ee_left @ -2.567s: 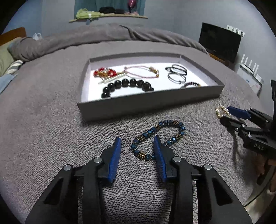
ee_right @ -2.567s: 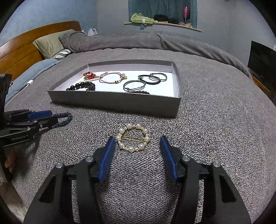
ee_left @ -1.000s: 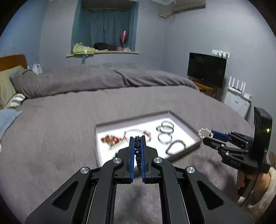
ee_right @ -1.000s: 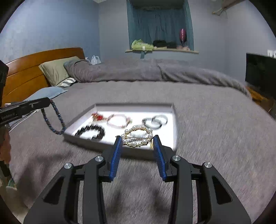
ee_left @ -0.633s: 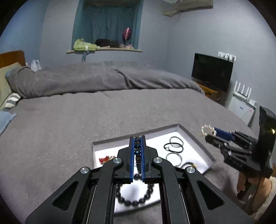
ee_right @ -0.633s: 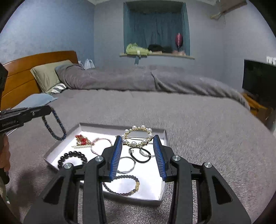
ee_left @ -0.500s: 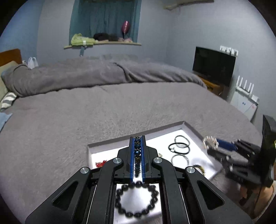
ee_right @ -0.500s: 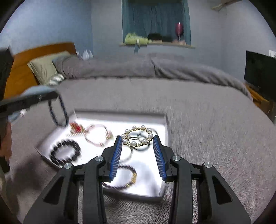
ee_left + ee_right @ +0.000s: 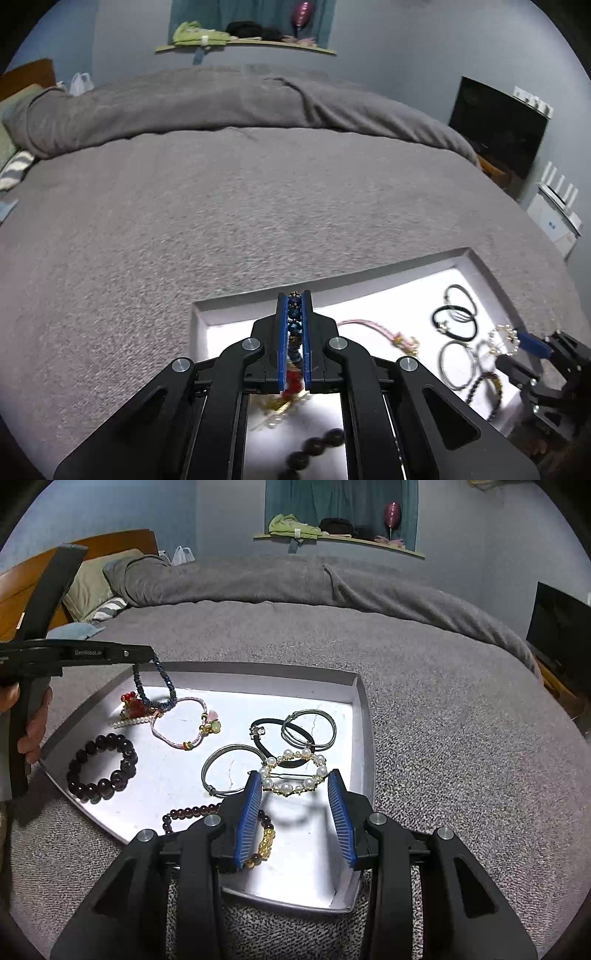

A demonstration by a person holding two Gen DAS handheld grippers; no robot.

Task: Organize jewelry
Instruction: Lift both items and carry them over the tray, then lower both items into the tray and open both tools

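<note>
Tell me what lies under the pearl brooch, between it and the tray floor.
The right gripper holds the pearl brooch over the tray. Under its far edge lie a black hair tie and a silver bangle. The floor nearer the gripper looks bare, showing only the brooch's shadow.

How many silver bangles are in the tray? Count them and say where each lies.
2. One silver bangle lies mid-tray, left of the held pearl clip; the other lies near the right wall, overlapping a black hair tie. None seems hidden.
</note>
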